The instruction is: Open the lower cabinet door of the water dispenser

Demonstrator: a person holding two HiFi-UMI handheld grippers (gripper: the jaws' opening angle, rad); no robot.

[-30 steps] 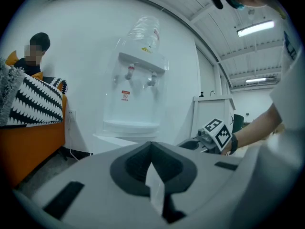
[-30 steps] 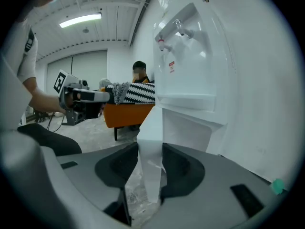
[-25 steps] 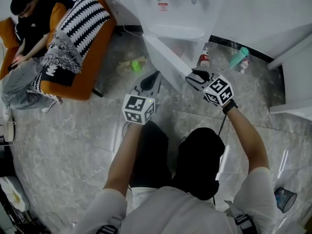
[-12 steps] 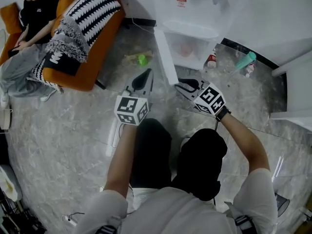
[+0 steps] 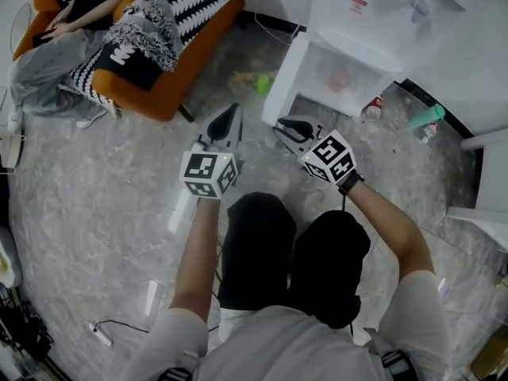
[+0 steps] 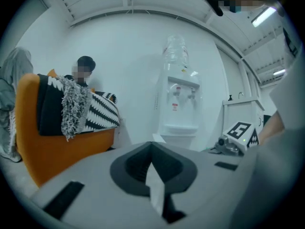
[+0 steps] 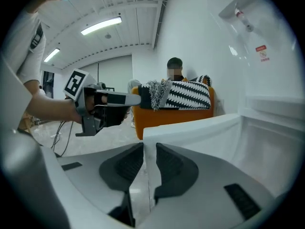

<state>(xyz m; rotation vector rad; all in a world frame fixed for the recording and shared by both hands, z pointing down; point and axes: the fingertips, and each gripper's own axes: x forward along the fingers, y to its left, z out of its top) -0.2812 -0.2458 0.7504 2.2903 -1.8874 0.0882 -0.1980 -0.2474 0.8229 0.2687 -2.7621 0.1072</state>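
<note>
Right hand-held gripper [image 5: 279, 125] jaws had just been closing to a narrow gap with nothing pinched, just beside the free edge of the lower cabinet door [image 5: 286, 78], which was already swung wide off the water dispenser [image 5: 357, 42]. Left hand-held gripper [image 5: 235, 109] jaws together, empty. Risk: a stray nudge could swing the door back.

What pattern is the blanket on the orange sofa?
Black-and-white zigzag stripes; blanket shows best in the right gripper view.

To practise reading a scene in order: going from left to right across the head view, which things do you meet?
seated person → left gripper → right gripper → red-and-white bottle → teal bottle
</note>
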